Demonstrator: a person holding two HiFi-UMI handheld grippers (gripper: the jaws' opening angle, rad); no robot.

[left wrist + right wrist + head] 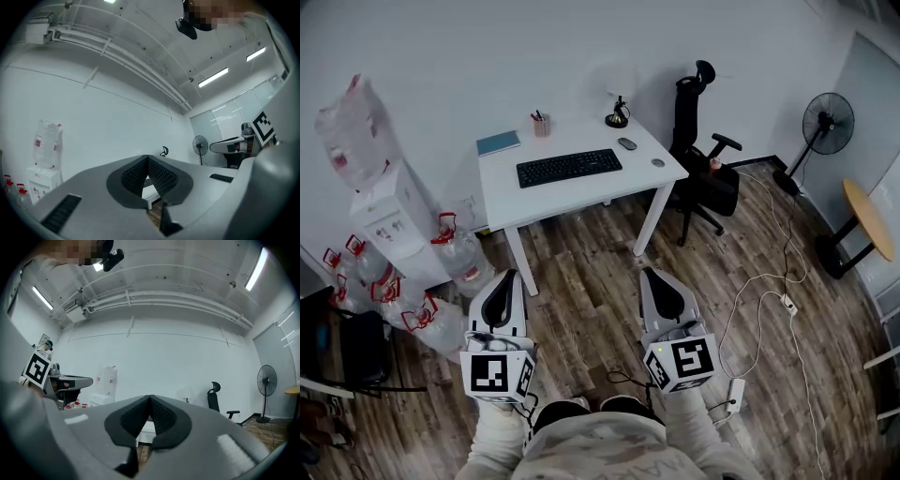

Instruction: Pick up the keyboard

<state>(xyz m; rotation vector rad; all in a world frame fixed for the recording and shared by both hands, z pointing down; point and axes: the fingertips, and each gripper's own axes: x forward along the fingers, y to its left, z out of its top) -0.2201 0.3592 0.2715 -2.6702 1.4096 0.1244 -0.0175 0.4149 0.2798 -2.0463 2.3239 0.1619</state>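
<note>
A black keyboard [569, 167] lies across the middle of a white desk [581, 192] against the far wall in the head view. My left gripper [507, 277] and my right gripper [650, 275] are held side by side over the wooden floor, well short of the desk. Both are shut with nothing between their jaws. In the left gripper view the left gripper [148, 158] has its ribbed pads meeting, and a bit of the desk shows through the notch below. The right gripper [150, 397] looks the same in its own view.
On the desk are a blue notebook [498, 142], a pen cup [541, 125], a small lamp [617, 116] and a mouse [627, 143]. A black office chair [701, 155] stands to its right, a water dispenser [389, 220] and bottles [461, 253] to its left. Cables [769, 281] cross the floor; a fan [825, 127] stands far right.
</note>
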